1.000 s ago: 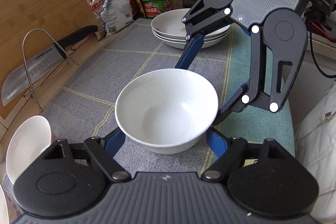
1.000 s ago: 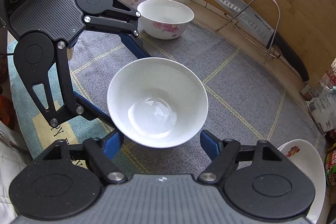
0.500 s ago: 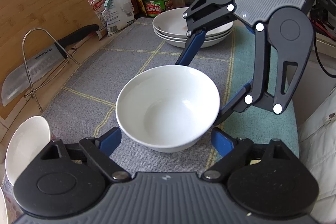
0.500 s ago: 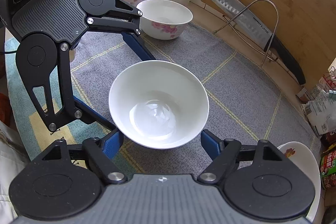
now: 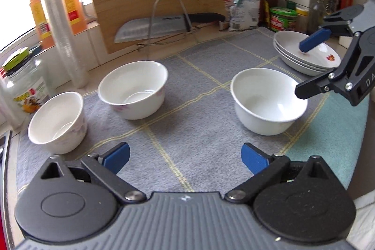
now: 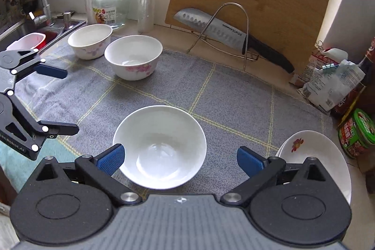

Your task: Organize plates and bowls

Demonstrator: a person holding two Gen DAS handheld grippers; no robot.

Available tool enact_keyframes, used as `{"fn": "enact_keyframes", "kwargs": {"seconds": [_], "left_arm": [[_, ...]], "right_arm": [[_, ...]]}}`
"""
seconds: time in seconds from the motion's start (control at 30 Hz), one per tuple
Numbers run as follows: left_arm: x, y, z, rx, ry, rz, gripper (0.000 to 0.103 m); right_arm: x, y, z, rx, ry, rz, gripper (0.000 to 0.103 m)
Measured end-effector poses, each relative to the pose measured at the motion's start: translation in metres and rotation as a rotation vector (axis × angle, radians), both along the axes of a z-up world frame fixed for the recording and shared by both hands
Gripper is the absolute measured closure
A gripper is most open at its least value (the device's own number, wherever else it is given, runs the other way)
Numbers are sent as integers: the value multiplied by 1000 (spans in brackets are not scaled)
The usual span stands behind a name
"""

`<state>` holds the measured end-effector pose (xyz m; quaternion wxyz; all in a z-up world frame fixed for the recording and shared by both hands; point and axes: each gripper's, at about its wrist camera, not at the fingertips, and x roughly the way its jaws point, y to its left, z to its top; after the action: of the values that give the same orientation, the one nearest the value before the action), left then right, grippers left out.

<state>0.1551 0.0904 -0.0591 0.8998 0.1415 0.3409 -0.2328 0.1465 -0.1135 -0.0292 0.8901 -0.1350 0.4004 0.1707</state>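
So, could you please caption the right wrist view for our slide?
Open right gripper above a plain white bowl on the grey mat, two floral bowls behind.

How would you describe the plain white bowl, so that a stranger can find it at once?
Start at the grey checked mat on the counter, in front of the leaning wooden cutting board. On its near part, between the open right gripper's fingers, stands the plain white bowl. Unlike the two flowered bowls near the sink, it bears no pattern.

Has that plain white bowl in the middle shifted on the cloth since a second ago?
Cannot tell. The plain white bowl sits near the same yellow crossing lines on the cloth, but both cameras moved. Both tools' jaws have just been opening and no longer touch it.
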Motion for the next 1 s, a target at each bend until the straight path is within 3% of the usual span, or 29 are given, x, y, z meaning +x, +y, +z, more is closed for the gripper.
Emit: {"fn": "enact_keyframes", "kwargs": {"seconds": [0.2,0.4,0.5,0.63,0.8,1.0], "left_arm": [[-2,38,9,-88,-16,167,2],[-2,58,11,-74,-30,203,2],[-2,63,13,-88,-42,207,2],[8,67,17,-112,-5,232,2],[30,73,26,-111,29,213,2],[68,76,41,-91,21,88,2]], "right_arm": [[-2,38,-2,24,-53,-106,0],[-4,73,-5,7,-101,-95,0],[1,79,-9,31,-111,-38,0],[13,89,-13,8,-126,-16,0],[23,103,-18,46,-112,-3,0],[29,123,-19,39,-146,-35,0]]}}
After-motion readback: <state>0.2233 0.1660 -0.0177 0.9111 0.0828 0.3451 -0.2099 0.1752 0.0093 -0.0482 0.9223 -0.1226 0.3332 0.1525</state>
